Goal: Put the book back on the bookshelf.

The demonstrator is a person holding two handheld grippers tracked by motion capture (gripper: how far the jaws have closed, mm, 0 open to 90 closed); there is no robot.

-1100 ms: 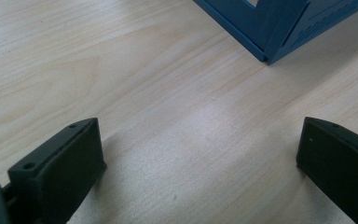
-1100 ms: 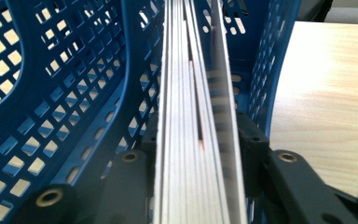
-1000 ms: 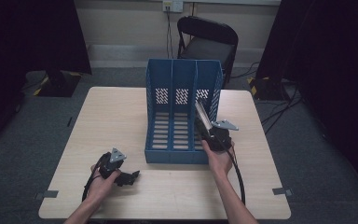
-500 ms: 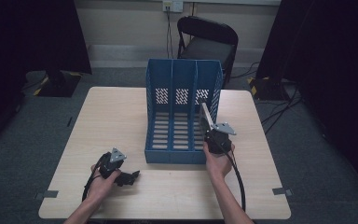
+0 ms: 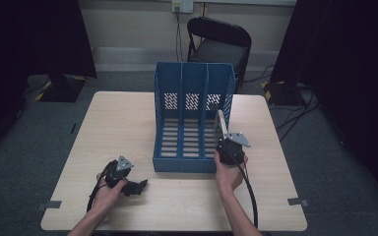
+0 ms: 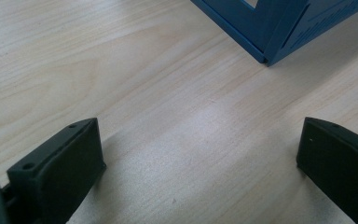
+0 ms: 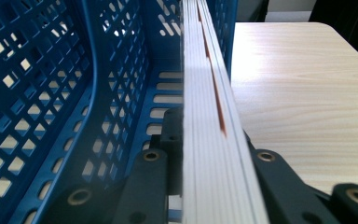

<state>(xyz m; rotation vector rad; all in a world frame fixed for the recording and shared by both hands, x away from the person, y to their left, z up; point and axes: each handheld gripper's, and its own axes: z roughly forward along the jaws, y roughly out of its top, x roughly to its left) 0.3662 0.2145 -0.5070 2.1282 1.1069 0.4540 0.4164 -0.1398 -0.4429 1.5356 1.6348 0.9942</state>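
The right gripper's (image 7: 205, 186) fingers (image 7: 142, 186) are clenched on the edge of a thin stack of white sheets (image 7: 205, 140), one pad on each face. They have just been closing on it. The stack stands on edge in the rightmost compartment of the blue file rack (image 5: 192, 120), leaning against its right wall. The left gripper's (image 6: 200, 163) fingers (image 6: 60, 163) are spread wide with nothing between them, resting on the counter (image 5: 118, 128) near the rack's front left corner.

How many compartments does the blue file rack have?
3, side by side in the blue file rack: left, middle and right. The right gripper holds a stack of papers at the right one.
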